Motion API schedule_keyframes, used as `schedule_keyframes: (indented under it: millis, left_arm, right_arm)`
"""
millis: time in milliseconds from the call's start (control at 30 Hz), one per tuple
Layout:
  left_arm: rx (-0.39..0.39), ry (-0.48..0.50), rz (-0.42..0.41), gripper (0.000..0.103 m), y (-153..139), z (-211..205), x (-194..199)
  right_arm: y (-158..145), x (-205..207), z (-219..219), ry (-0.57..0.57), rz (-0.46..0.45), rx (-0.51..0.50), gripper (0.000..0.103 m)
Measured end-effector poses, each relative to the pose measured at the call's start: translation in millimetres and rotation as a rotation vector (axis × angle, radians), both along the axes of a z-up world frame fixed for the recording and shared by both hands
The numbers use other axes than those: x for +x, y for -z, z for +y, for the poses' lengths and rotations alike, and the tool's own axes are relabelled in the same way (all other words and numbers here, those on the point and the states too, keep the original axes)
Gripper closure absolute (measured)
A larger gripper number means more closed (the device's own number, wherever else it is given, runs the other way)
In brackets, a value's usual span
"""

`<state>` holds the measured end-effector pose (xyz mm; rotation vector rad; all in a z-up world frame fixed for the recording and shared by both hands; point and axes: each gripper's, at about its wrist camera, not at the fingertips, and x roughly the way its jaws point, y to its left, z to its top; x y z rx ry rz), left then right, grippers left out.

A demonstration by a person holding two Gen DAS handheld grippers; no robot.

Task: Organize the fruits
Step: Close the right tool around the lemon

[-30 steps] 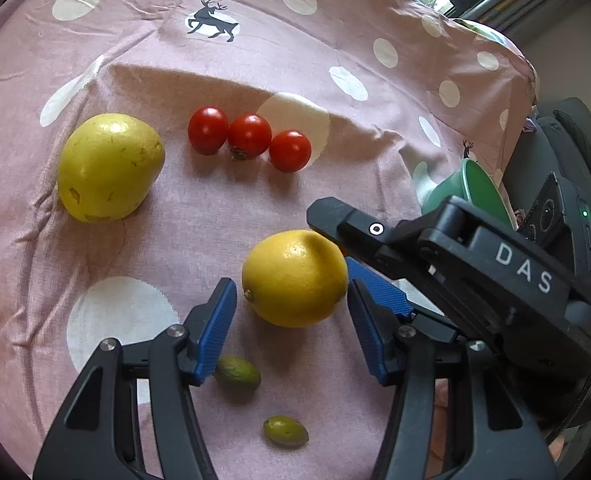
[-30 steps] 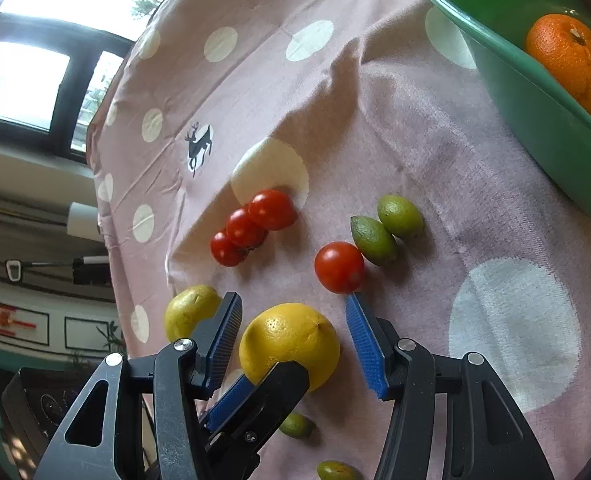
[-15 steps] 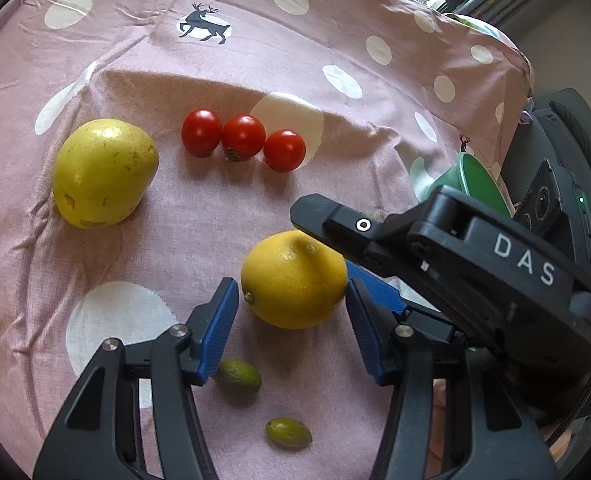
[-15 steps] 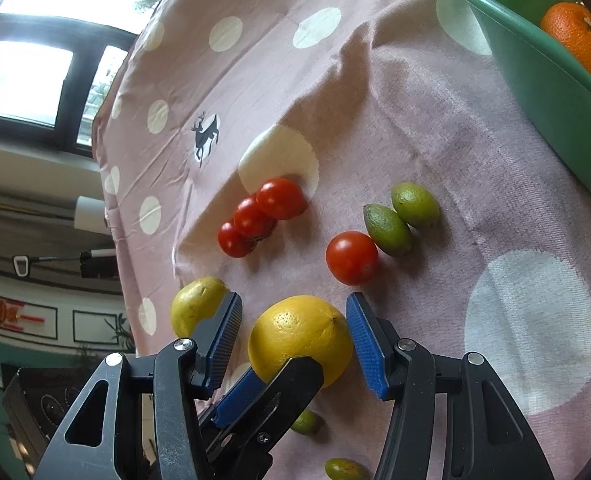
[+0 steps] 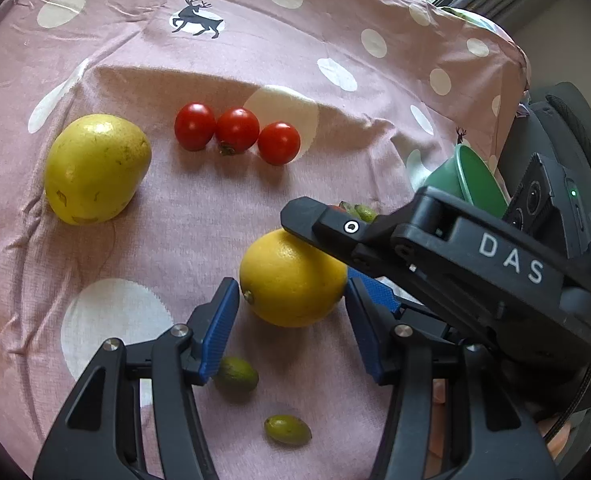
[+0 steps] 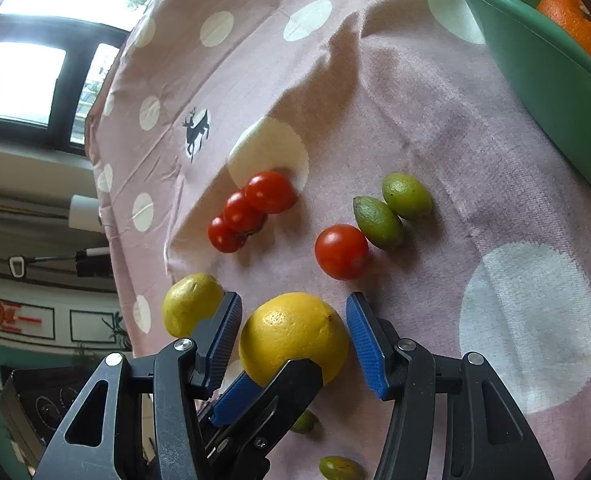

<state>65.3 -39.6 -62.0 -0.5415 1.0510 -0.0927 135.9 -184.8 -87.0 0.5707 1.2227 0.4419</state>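
A yellow lemon (image 5: 291, 280) lies on the pink dotted cloth, and both grippers straddle it from different sides. My left gripper (image 5: 291, 286) has a blue pad on each side of it, with a thin gap at the left pad. In the right wrist view my right gripper (image 6: 293, 298) frames the same lemon (image 6: 291, 332), its pads close to the peel but not visibly pressing. One black finger (image 5: 319, 224) of the right gripper crosses over the lemon's top. A left-gripper finger (image 6: 291, 384) hides the lemon's near edge.
A yellow pear (image 5: 95, 168) and three cherry tomatoes (image 5: 235, 130) lie further off. A lone tomato (image 6: 341, 252) and two green fruits (image 6: 391, 212) lie toward the green bowl (image 6: 543, 72), which holds an orange (image 6: 575, 20). Two small green fruits (image 5: 235, 374) lie under my left gripper.
The right gripper has edged forward, so the lemon now sits squarely between its pads instead of off to the left. The left gripper has hardly moved, and neither gripper's jaws look wider or narrower.
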Motion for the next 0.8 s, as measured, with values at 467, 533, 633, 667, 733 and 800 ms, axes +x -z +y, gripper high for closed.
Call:
schedule_keyframes:
  millis: [467,533,633,667,733,800]
  left_arm:
    - [0.013,0.021,-0.010,0.050,-1,-5,0]
    - [0.019,0.023,-0.034,0.050,-6,-6,-3]
    - [0.022,0.029,-0.075,0.050,-13,-8,-6]
    - [0.026,0.029,-0.087,0.050,-16,-9,-7]
    - [0.034,0.031,-0.111,0.050,-20,-12,-8]
    - [0.040,0.033,-0.134,0.050,-25,-14,-9]
  right_arm:
    - [3,-3,-3,-0.026,-0.001,0.014,0.048]
    - [-1,-4,-4,-0.027,-0.016,0.024,0.048]
    - [-10,-8,-6,-0.022,-0.054,0.028,0.048]
    - [-14,-9,-6,-0.021,-0.069,0.029,0.048]
    - [-20,-11,-8,-0.020,-0.094,0.036,0.048]
    - [-26,-13,-9,-0.020,-0.114,0.043,0.048]
